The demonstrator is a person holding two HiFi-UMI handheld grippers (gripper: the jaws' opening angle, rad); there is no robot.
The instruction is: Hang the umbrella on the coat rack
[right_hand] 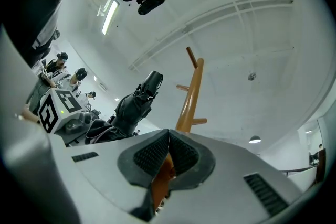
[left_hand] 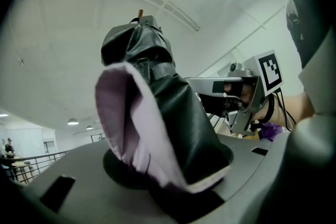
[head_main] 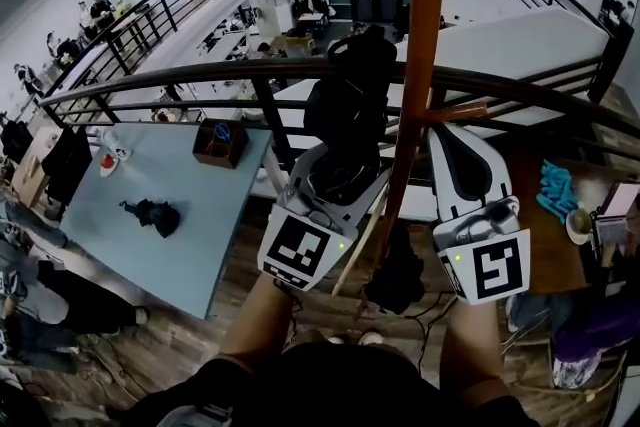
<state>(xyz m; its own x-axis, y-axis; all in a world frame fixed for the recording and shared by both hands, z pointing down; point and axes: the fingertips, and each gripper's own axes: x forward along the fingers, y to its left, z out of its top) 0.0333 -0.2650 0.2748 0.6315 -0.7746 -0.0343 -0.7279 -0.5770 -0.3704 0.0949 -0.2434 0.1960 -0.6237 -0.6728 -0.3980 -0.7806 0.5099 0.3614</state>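
Note:
A folded black umbrella (head_main: 345, 105) with a pale lilac lining (left_hand: 131, 123) stands up out of my left gripper (head_main: 338, 177), whose jaws are shut on its lower part (left_hand: 173, 128). The orange wooden coat rack pole (head_main: 425, 35) rises just right of the umbrella, with a short peg (head_main: 460, 112) sticking out. My right gripper (head_main: 452, 137) is beside that peg, on the pole's right. In the right gripper view its pads (right_hand: 181, 155) meet and hold nothing. The rack (right_hand: 191, 94) stands beyond them, and the umbrella (right_hand: 134, 107) is at the left.
A black metal railing (head_main: 200, 80) runs across in front of me. Beyond it and lower down is a light blue table (head_main: 190, 215) with a dark bundle (head_main: 152, 213) and a small box (head_main: 221, 140). A cluttered brown desk (head_main: 540, 235) lies to the right.

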